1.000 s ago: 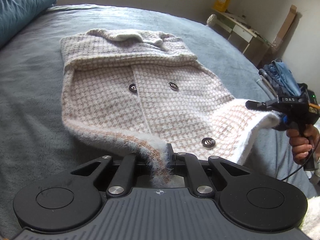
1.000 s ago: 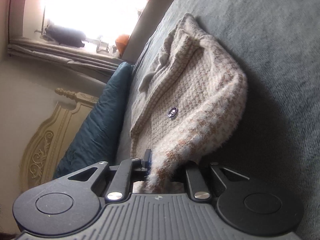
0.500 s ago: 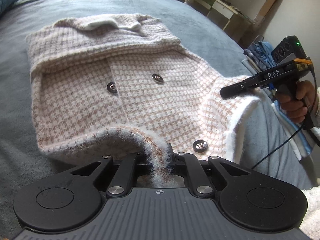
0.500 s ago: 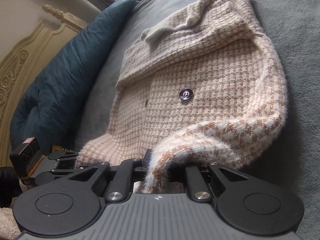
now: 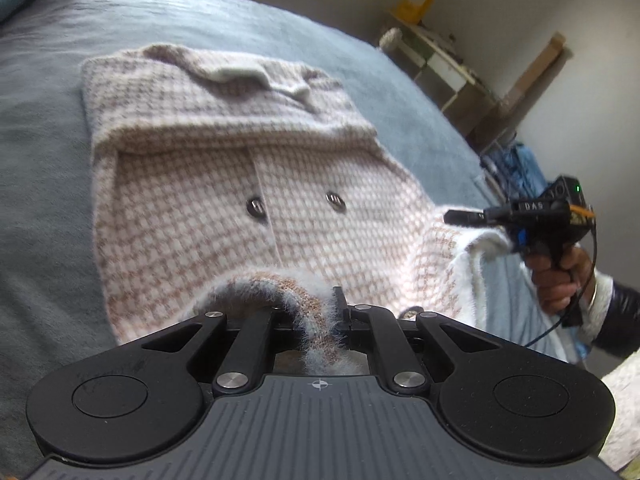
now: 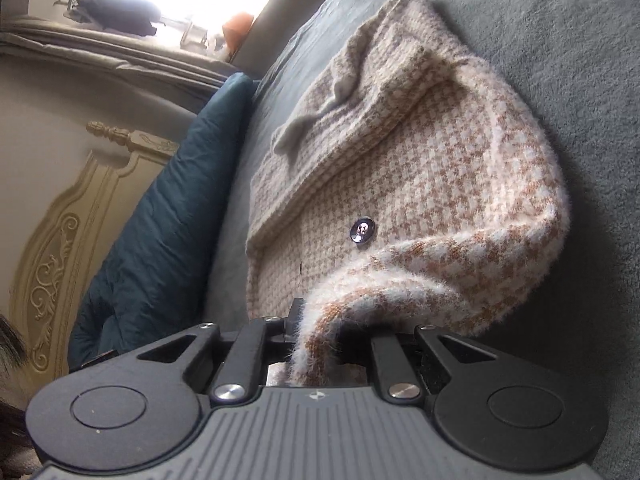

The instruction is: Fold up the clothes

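Here, in the left wrist view, the left gripper (image 5: 320, 320) is clenched on the fuzzy hem of the houndstooth cardigan (image 5: 224, 184), a tuft of knit pinched between the closed jaws and lifted off the grey bedspread (image 5: 48, 168). The rest of the garment stretches straight ahead of the jaws, its buttoned front facing up and its collar end farthest away, so its long axis runs forward along the fingers. Off to the right of these jaws, the right gripper (image 5: 476, 218) grasps the other hem corner, a hand (image 5: 560, 276) wrapped round its handle.

In the right wrist view, the right gripper (image 6: 320, 326) is likewise clamped on a fold of hem, and the cardigan (image 6: 420, 184) runs ahead of the jaws toward the teal pillow (image 6: 160, 216) and carved headboard (image 6: 60, 240). A button (image 6: 362, 230) sits just beyond the raised edge.

Both hands look equally placed, one at each bottom corner. The coming move likely turns on carrying the hem forward, along that long axis, toward the folded collar end, keeping the held edge level between the two grips.
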### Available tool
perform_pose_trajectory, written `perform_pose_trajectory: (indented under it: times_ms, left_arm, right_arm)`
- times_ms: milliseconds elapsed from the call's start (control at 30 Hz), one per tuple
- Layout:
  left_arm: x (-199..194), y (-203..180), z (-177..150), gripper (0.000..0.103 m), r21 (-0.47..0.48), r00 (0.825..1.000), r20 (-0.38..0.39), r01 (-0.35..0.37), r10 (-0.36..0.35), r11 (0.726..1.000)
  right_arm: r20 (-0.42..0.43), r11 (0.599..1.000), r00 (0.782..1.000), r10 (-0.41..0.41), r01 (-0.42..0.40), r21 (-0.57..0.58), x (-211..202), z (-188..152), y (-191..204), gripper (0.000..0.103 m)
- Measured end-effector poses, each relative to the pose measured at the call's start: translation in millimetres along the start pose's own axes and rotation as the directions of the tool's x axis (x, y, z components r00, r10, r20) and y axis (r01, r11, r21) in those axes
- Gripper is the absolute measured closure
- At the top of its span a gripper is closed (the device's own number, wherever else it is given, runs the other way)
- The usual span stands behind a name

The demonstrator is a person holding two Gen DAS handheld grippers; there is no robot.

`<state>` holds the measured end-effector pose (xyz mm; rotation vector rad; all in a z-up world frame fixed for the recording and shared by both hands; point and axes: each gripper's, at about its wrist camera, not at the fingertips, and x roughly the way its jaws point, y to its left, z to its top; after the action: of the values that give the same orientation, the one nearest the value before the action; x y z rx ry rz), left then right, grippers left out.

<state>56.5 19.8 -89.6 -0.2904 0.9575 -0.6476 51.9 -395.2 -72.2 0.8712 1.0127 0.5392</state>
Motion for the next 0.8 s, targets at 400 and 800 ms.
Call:
perform_pose_trajectory:
  times_ms: [400,800]
  left_arm:
    - [-7,50,60,0.096,-0.107,0.976,0.217,-0.01,0.033,0.994]
    - [29,92,120,0.096,-0.175,0.953,0.287,-0.046,0.096,0.983]
  right_arm:
    - [0.144,0.992,0.988,0.048,-0.031,-0.123,19,74,46,0.091]
    - [0.161,0.989,0.986,-0.031,0.053,-0.137,75,144,40,0.091]
